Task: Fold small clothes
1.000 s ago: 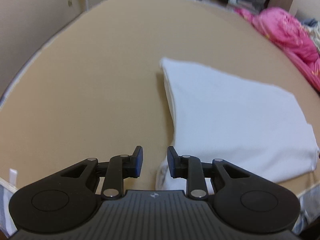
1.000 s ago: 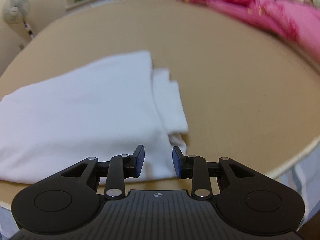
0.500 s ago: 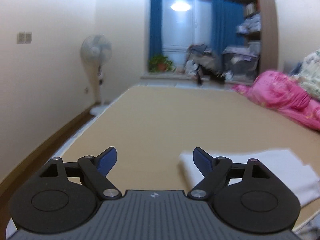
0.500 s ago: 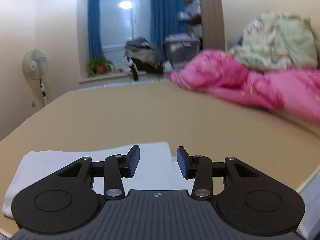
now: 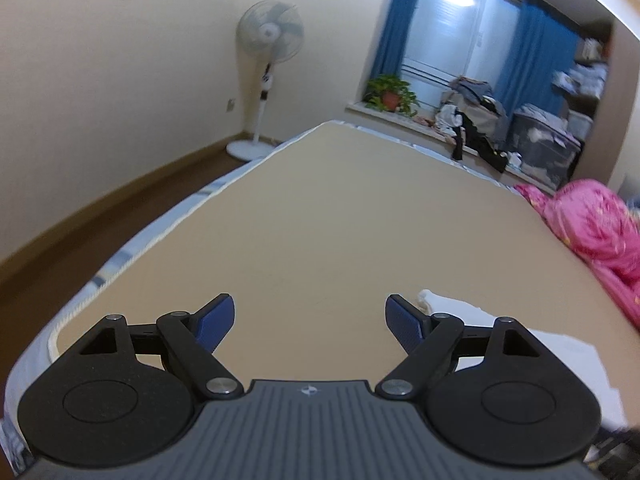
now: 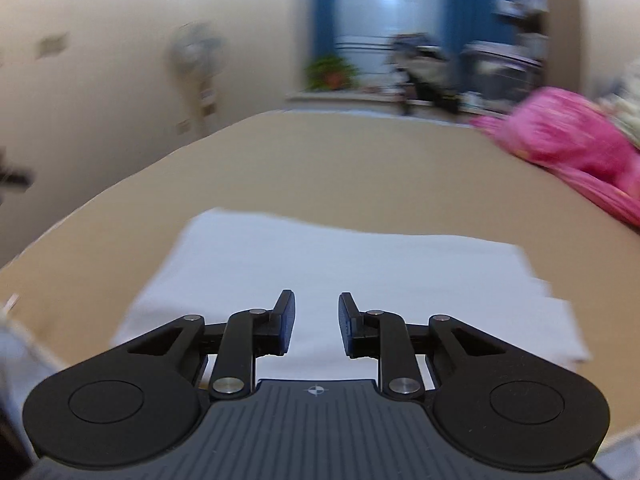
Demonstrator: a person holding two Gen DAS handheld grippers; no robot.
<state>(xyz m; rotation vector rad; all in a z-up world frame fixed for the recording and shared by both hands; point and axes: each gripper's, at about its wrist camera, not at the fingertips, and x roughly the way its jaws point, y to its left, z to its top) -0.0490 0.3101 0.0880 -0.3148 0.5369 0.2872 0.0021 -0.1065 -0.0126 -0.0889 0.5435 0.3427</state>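
Observation:
A folded white garment (image 6: 352,272) lies flat on the tan bed surface (image 6: 360,168). My right gripper (image 6: 316,322) hovers above its near edge, jaws a narrow gap apart, holding nothing. My left gripper (image 5: 310,324) is wide open and empty over bare tan surface (image 5: 340,220); the garment's left corner (image 5: 448,304) shows just behind its right finger (image 5: 404,326).
A pink quilt (image 5: 592,224) is heaped along the bed's right side, also in the right wrist view (image 6: 568,140). A standing fan (image 5: 268,76) stands by the left wall. The bed's left edge (image 5: 132,248) drops to a brown floor. Clutter fills the window sill (image 5: 476,120).
Both grippers have lifted off the garment and tilted up toward the room. The left gripper has opened wide and shifted left; the right has swung left over the garment.

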